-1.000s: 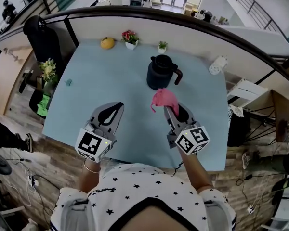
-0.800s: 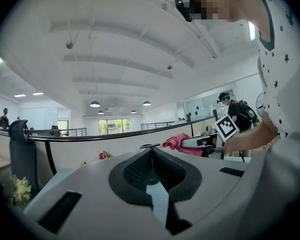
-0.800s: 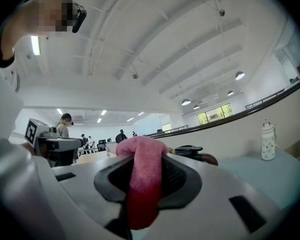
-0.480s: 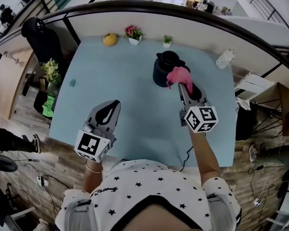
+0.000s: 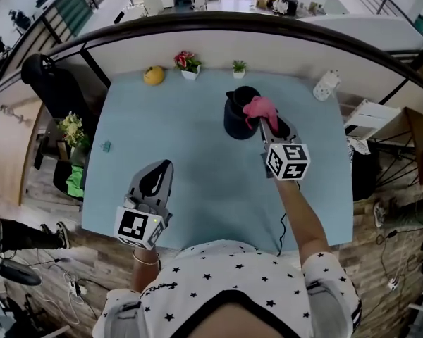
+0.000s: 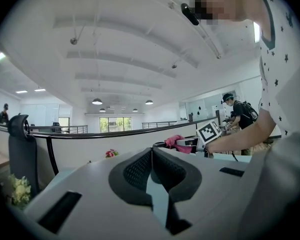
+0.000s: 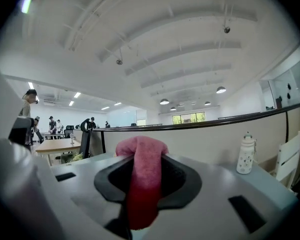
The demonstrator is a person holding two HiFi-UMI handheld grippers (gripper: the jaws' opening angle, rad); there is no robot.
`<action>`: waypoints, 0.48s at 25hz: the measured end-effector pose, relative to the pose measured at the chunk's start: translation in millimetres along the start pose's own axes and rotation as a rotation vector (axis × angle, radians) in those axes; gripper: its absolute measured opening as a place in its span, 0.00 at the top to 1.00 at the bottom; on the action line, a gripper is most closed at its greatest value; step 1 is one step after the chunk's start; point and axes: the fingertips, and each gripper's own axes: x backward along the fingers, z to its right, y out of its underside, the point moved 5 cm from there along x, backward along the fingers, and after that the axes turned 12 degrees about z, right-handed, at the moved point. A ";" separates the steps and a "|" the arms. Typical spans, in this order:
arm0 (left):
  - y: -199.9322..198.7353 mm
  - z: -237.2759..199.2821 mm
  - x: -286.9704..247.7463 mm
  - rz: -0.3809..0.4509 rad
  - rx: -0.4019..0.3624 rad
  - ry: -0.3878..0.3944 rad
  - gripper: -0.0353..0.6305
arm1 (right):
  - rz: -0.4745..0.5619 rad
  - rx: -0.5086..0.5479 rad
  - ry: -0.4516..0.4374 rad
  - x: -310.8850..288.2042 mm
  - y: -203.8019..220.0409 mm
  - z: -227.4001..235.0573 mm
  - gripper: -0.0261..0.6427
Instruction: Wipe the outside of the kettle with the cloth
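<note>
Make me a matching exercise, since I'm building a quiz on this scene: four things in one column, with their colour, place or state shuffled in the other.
1. kettle
2. cloth
3. left hand-held gripper
4. bottle

A. pink, clamped in the right hand-held gripper, by the kettle
B. white, at the far right corner of the table
C. dark, standing upright
D. shut, empty, near the table's front edge

Pairs: 1-C, 2-A, 3-D, 4-B

Bright even ceiling light, soft shadows, strong fisheye distortion
</note>
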 end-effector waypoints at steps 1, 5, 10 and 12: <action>1.4 -2.2 -1.6 -0.004 0.003 0.003 0.90 | -0.013 0.006 0.002 -2.6 5.2 0.8 0.81; 6.5 -8.9 -5.9 -0.013 0.013 0.007 0.90 | -0.061 0.019 0.016 -10.8 23.6 2.6 0.82; 15.1 -11.8 -12.0 -0.031 0.022 0.006 0.90 | -0.079 0.030 0.006 -20.4 35.0 2.4 0.83; 17.1 -10.4 -13.3 -0.038 0.028 0.008 0.90 | -0.093 0.039 -0.001 -19.8 40.5 2.2 0.83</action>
